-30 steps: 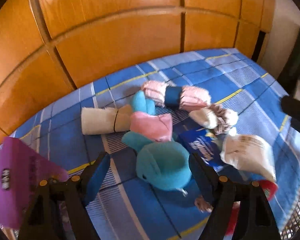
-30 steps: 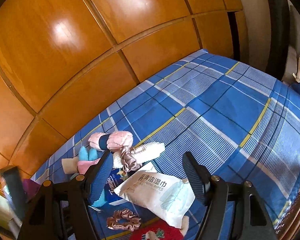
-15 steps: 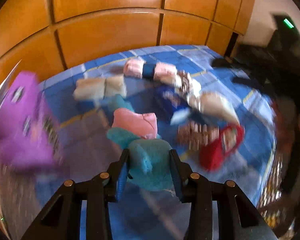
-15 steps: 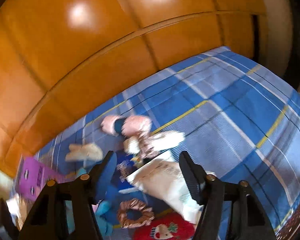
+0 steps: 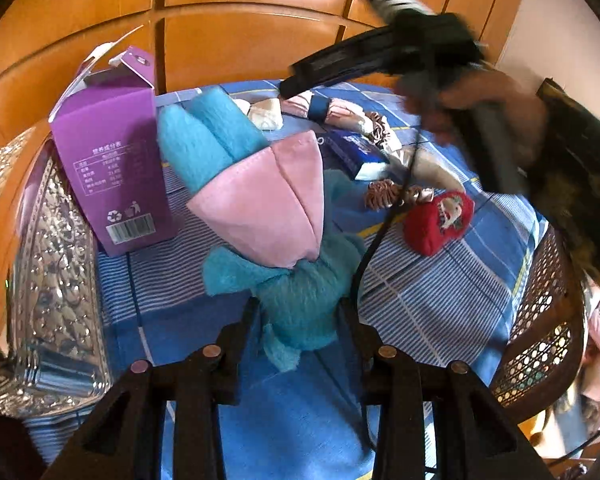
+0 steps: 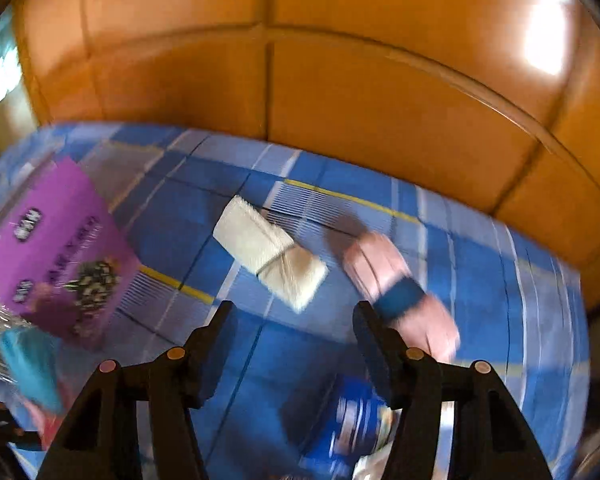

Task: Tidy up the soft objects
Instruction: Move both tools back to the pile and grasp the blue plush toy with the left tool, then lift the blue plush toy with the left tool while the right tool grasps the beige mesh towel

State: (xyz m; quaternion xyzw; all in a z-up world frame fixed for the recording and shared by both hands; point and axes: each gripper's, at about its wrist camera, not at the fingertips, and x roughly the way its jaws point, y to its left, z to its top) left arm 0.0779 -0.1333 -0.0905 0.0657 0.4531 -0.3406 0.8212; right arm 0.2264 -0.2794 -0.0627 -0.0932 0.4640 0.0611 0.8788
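Leftmost, a purple box (image 5: 112, 168) stands on the blue plaid cloth (image 5: 440, 304); beside it the left gripper (image 5: 300, 316) pinches the teal plush toy (image 5: 300, 304) above the cloth. Rightward, the right gripper (image 6: 292, 320) hangs spread, nothing between its jaws, over a white rolled towel (image 6: 270, 252).

Plush toy (image 5: 300, 304): teal fur, pink fabric patch across body. Bedsheet (image 5: 432, 304): blue plaid, white pinstripe blocks, thin yellow lines. Carton (image 5: 116, 176): purple, white print, barcode. Small pouch (image 5: 440, 220): red, cartoon figure print. Scrunchie (image 5: 382, 194): brownish pink. Rolled towel (image 6: 270, 252): cream. Rolled cloth (image 6: 396, 284): pale pink, navy band. Wall panels (image 6: 380, 100): glossy orange-brown wood.
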